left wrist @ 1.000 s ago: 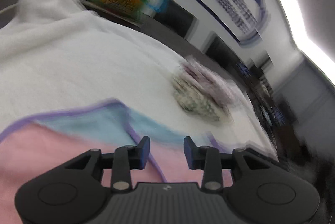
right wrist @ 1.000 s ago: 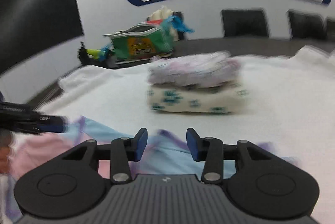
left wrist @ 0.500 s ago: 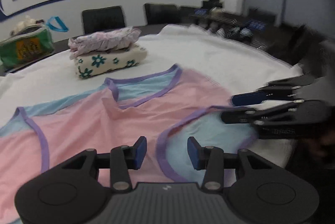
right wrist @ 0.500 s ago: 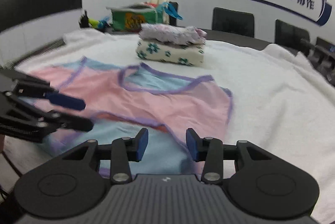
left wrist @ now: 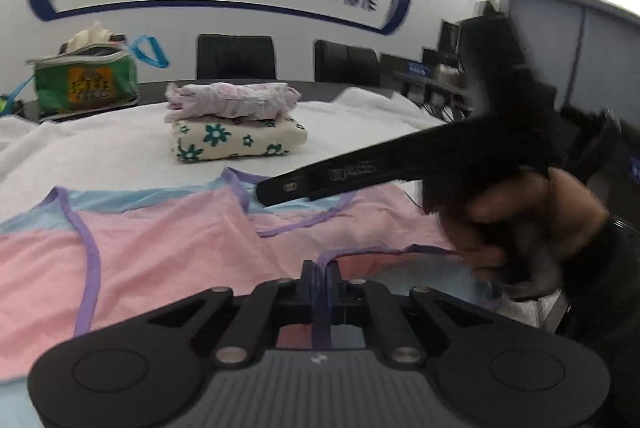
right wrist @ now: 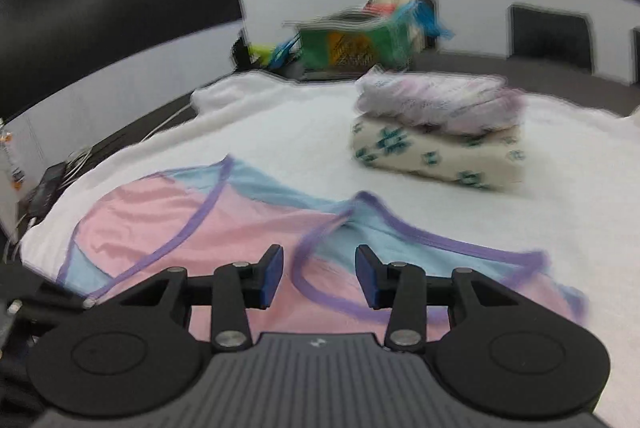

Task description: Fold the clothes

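left gripper (left wrist: 320,278): clenched on the purple trim of the top (left wrist: 152,248), near edge; only a thin strip of binding sits between the jaws
right gripper (right wrist: 319,280): released, jaws wide apart, hovering over the top's neckline trim, gripping nothing; also seen from the left wrist view as a dark blurred shape held in the right hand (left wrist: 532,228), above the top's right side
top: pink and light blue with purple binding, lying spread on the white cover (right wrist: 288,136) over the worktop; some wrinkles in the pink panel
stack (left wrist: 236,126): two folded pieces, floral one under a pale pink one, well behind the top, apart from it
bag (left wrist: 86,82): green, at the far edge, out of the way
risk 1: thin bite on the trim; a pull could slip the binding out of the left gripper; likely cause is too little fabric in the jaws
risk 2: right gripper not yet holding; if left lifts alone, the top likely drags and bunches to one side, giving a crooked fold
risk 3: right gripper closing on one layer only at the neckline; front and back would separate
risk 4: fold swung too far back could nudge the stack; judged unlikely
blur: right wrist view smeared; exact height over the cloth cannot be told
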Action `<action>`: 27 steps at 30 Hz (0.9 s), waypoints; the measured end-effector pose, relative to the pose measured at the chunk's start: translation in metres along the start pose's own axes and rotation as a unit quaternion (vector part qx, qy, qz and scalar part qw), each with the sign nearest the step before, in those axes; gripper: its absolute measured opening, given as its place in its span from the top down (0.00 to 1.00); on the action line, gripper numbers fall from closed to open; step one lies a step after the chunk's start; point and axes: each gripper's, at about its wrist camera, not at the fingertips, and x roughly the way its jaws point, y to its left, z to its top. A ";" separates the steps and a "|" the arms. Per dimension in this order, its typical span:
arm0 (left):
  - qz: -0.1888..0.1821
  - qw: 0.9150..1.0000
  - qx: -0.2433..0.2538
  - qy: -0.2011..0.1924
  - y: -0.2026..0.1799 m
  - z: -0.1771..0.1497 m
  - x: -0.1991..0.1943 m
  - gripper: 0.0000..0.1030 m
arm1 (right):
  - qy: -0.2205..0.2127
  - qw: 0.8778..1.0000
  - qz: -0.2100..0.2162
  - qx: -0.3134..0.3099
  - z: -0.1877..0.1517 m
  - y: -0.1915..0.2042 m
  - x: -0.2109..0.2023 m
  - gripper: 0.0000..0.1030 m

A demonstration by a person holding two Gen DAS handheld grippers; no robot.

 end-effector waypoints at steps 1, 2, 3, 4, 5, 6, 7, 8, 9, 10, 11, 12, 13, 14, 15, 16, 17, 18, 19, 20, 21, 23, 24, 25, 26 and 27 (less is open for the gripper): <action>0.003 1.000 -0.014 -0.001 0.003 -0.002 0.001 0.97 | 0.011 1.000 0.001 -0.003 0.004 -0.001 0.009 0.60; 0.003 1.000 -0.030 -0.002 0.007 -0.004 0.001 0.97 | 0.019 1.000 0.007 -0.007 0.003 0.001 0.013 0.60; -0.003 0.999 -0.045 -0.006 0.011 -0.006 0.001 0.96 | 0.027 0.999 0.014 -0.012 0.002 0.003 0.017 0.60; -0.013 0.998 -0.059 -0.009 0.015 -0.008 0.001 0.96 | 0.035 0.999 0.020 -0.016 0.001 0.005 0.021 0.62; -0.021 0.997 -0.070 -0.015 0.017 -0.010 0.000 0.96 | 0.040 0.999 0.029 -0.013 0.000 0.006 0.024 0.66; -0.028 0.996 -0.079 -0.021 0.019 -0.011 -0.002 0.96 | 0.043 0.998 0.035 -0.011 -0.002 0.007 0.026 0.81; -0.032 0.995 -0.087 -0.029 0.020 -0.012 -0.005 0.96 | 0.046 0.998 0.038 -0.013 -0.004 0.009 0.027 0.96; -0.034 0.994 -0.094 -0.038 0.020 -0.014 -0.008 0.96 | 0.042 0.998 0.033 -0.017 -0.003 0.009 0.026 0.99; -0.034 0.993 -0.100 -0.046 0.021 -0.015 -0.011 0.96 | 0.032 0.999 0.039 -0.018 0.000 0.011 0.020 0.99; -0.032 0.992 -0.110 -0.050 0.022 -0.018 -0.013 0.96 | 0.022 0.999 0.044 -0.019 0.004 0.012 0.015 0.99; -0.031 0.991 -0.122 -0.052 0.023 -0.020 -0.016 0.96 | 0.012 0.999 0.049 -0.020 0.007 0.013 0.009 0.99; -0.029 0.989 -0.136 -0.054 0.024 -0.023 -0.019 0.96 | 0.006 0.999 0.049 -0.016 0.013 0.014 0.007 0.99; -0.029 0.986 -0.151 -0.057 0.026 -0.027 -0.021 0.96 | 0.005 0.999 0.043 -0.019 0.021 0.014 0.006 0.99; -0.032 0.983 -0.167 -0.062 0.029 -0.031 -0.023 0.96 | 0.006 0.999 0.037 -0.024 0.025 0.016 0.007 0.99; -0.034 0.980 -0.182 -0.070 0.031 -0.035 -0.025 0.97 | 0.008 0.999 0.035 -0.024 0.027 0.017 0.009 0.99; -0.037 0.976 -0.196 -0.081 0.034 -0.039 -0.028 0.97 | 0.017 0.999 0.038 -0.024 0.030 0.018 0.014 0.99; -0.038 0.973 -0.208 -0.092 0.036 -0.043 -0.031 0.97 | 0.026 0.999 0.037 -0.025 0.031 0.021 0.020 0.99; -0.037 0.971 -0.212 -0.102 0.037 -0.045 -0.033 0.96 | 0.032 0.999 0.035 -0.023 0.031 0.024 0.027 0.99; -0.034 0.970 -0.213 -0.110 0.037 -0.048 -0.035 0.96 | 0.038 0.999 0.034 -0.020 0.031 0.027 0.033 0.99; -0.031 0.971 -0.212 -0.109 0.037 -0.048 -0.036 0.96 | 0.043 0.998 0.034 -0.021 0.030 0.029 0.038 0.99; -0.029 0.972 -0.209 -0.102 0.037 -0.048 -0.035 0.96 | 0.045 0.998 0.033 -0.023 0.028 0.030 0.039 0.96; -0.031 0.973 -0.211 -0.084 0.040 -0.047 -0.033 0.88 | 0.047 0.998 0.033 -0.028 0.024 0.028 0.036 0.90; -0.032 0.974 -0.207 -0.080 0.041 -0.046 -0.033 0.86 | 0.045 0.998 0.033 -0.032 0.022 0.024 0.031 0.80; -0.033 0.976 -0.201 -0.078 0.041 -0.046 -0.033 0.85 | 0.044 0.998 0.027 -0.041 0.018 0.020 0.024 0.69; -0.033 0.977 -0.194 -0.076 0.041 -0.045 -0.033 0.85 | 0.047 0.997 0.017 -0.052 0.013 0.018 0.020 0.66; -0.033 0.979 -0.187 -0.076 0.040 -0.045 -0.034 0.85 | 0.050 0.997 0.007 -0.063 0.007 0.017 0.017 0.66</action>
